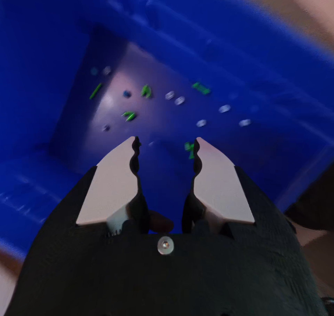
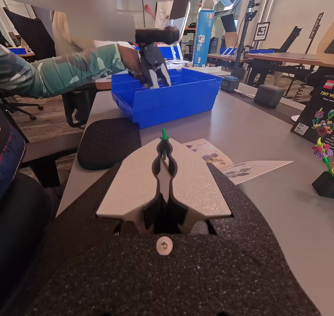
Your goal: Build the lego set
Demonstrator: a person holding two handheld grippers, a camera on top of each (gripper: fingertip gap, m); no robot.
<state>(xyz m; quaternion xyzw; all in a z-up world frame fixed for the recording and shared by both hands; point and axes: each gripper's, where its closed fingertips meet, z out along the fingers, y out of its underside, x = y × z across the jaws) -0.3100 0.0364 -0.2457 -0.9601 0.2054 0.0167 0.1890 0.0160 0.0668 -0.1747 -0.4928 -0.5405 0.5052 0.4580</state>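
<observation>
A: Blue plastic fills the left wrist view. Report the container.

B: The blue bin (image 1: 54, 36) is seen from above, its walls around the frame. On its floor lie scattered small lego parts, blurred: a thin green rod (image 1: 95, 91) near the left wall, two green leaf-shaped pieces (image 1: 146, 91) toward the middle, a green plate (image 1: 201, 88) farther right, a blue stud (image 1: 126, 94), and several pale round pieces (image 1: 169, 95).

A: State of the left claw (image 1: 166, 141)?

B: Its two pale fingers (image 1: 115, 177) stand apart with nothing between them, above the bin floor. One more green piece (image 1: 188, 147) lies just beside the right fingertip; contact cannot be confirmed.

A: Proceed to the right wrist view.

B: The right claw (image 2: 164, 141) is clamped on a green stem piece (image 2: 164, 135), held upright, its top standing above the fingertips. This claw hangs over the near edge of the grey tabletop (image 2: 235, 126).

A: Container position?

B: The bin (image 2: 171, 101) sits on the tabletop beyond the right claw. The left claw (image 2: 159, 85) points down into it, held by a hand (image 2: 132, 61) in a camouflage sleeve (image 2: 72, 70). Bin contents are hidden by the near wall.

A: Other items?

B: An open instruction booklet (image 2: 213, 157) lies right of the claw. A built flower model (image 2: 325, 159) on a black base and a black set box (image 2: 318, 112) stand at the right edge. A black pad (image 2: 108, 142) lies at the left.
</observation>
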